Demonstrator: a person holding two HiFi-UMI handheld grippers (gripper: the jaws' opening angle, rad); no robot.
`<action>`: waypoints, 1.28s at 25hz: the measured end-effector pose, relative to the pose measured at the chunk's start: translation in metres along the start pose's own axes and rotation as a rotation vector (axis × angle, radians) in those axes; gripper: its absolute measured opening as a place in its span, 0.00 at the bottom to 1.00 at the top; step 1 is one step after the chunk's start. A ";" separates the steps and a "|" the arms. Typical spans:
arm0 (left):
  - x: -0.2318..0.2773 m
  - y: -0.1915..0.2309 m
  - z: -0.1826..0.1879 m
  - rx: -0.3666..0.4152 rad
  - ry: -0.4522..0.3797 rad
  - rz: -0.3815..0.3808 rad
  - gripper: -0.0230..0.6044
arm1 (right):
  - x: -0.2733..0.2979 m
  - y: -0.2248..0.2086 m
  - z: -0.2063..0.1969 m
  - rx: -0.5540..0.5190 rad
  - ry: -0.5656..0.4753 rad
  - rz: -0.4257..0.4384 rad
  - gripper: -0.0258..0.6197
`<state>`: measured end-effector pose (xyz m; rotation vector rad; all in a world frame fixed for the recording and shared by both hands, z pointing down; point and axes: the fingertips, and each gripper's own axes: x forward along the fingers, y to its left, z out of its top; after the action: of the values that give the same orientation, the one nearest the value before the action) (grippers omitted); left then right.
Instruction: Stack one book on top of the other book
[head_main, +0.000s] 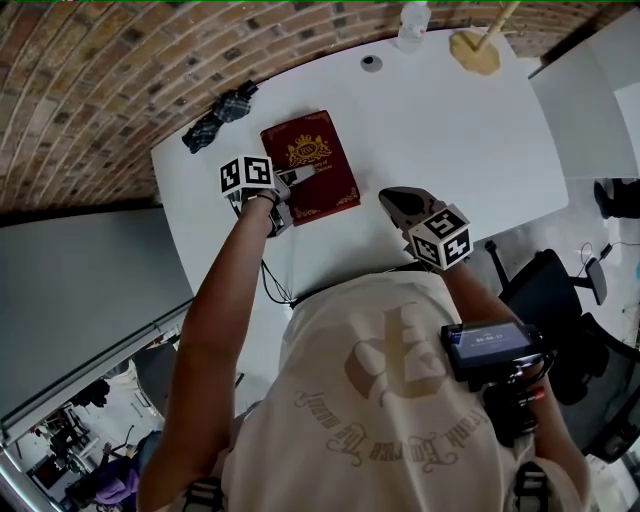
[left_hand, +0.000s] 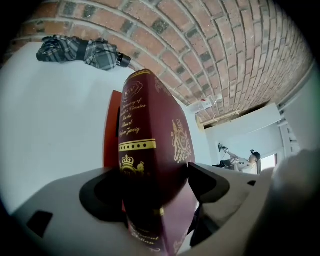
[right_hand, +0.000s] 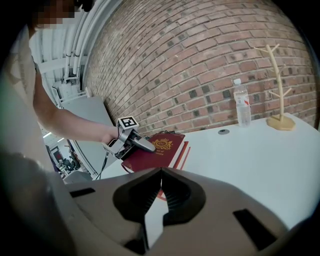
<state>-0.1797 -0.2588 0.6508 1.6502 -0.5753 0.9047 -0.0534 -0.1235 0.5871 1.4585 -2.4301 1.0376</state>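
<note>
1. Currently the left gripper (head_main: 290, 185) is clamped on the near corner of the maroon hardback (head_main: 312, 158). The left gripper view shows the gold-lettered spine wedged between both jaws, with the crest cover on the right-jaw side.
2. A red book (left_hand: 111, 131) sits right under the maroon one and shows just past the left jaw. In the right gripper view its red edge pokes out from under the maroon cover, on the side away from the left gripper. Both rest on the white table (head_main: 450, 130).
3. The right gripper (right_hand: 161, 180) has its jaws pressed together with nothing in them. It is well apart from the books, which lie ahead and to the left of its jaws.
4. Step, my read: this is the final set-down, since the maroon book looks to be lying on the red one and is not yet released. I cannot tell whether the gripped corner is fully down.
5. The next move likely calls for settling that corner flat and squaring the edges. The jaws should then open and back out low without dragging the top book.
6. A folded plaid umbrella (left_hand: 82, 50) lies beyond the books, far left of the left jaws. A water bottle (right_hand: 242, 102) and a wooden branch stand (right_hand: 278, 90) are far ahead and to the right of the right gripper, out of the way.
</note>
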 end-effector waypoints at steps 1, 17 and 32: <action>0.000 0.001 0.000 0.000 0.002 0.009 0.62 | -0.001 0.000 -0.001 0.002 0.000 -0.001 0.07; -0.003 0.013 -0.001 0.076 0.058 0.198 0.67 | -0.012 0.006 -0.011 0.032 -0.007 -0.005 0.07; -0.046 -0.006 0.001 0.337 -0.172 0.224 0.67 | -0.009 0.013 0.005 -0.031 -0.022 0.015 0.07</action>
<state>-0.2025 -0.2617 0.6101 2.0095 -0.7688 1.0730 -0.0581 -0.1163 0.5728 1.4527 -2.4644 0.9877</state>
